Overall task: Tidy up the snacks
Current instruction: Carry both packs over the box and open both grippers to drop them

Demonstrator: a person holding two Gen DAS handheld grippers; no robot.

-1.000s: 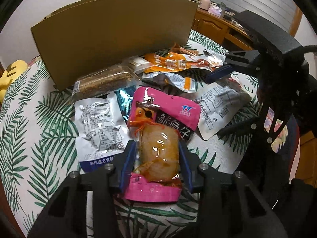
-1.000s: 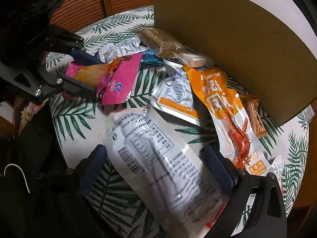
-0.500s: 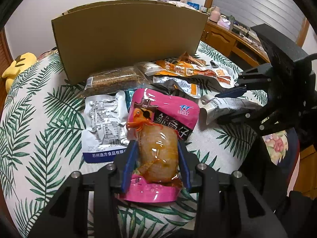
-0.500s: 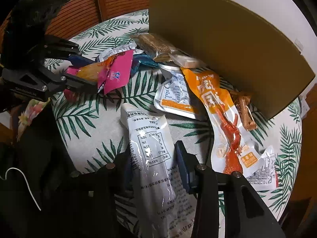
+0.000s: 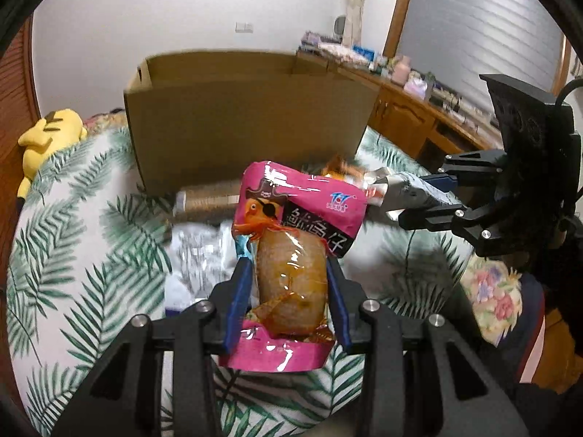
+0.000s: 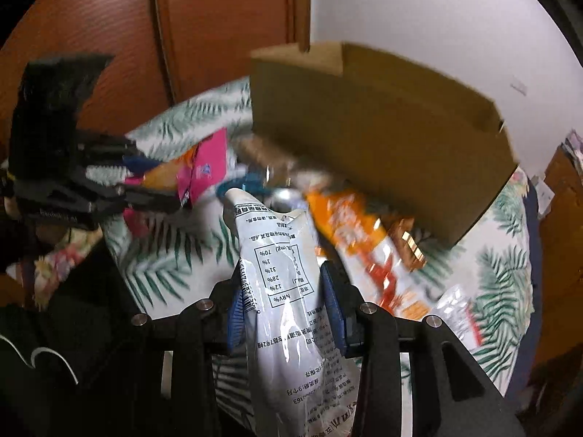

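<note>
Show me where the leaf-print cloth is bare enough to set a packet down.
Bare leaf-print cloth lies between the yellow plush toy and the silver packet. It is crowded in front of the brown cardboard box, around the orange packet.

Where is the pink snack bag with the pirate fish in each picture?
Left wrist view: the pink snack bag sits at centre, clamped in the left gripper.
Right wrist view: pink snack bag at upper left, seen edge-on.
Shared landmark: the cardboard box behind it.
</note>
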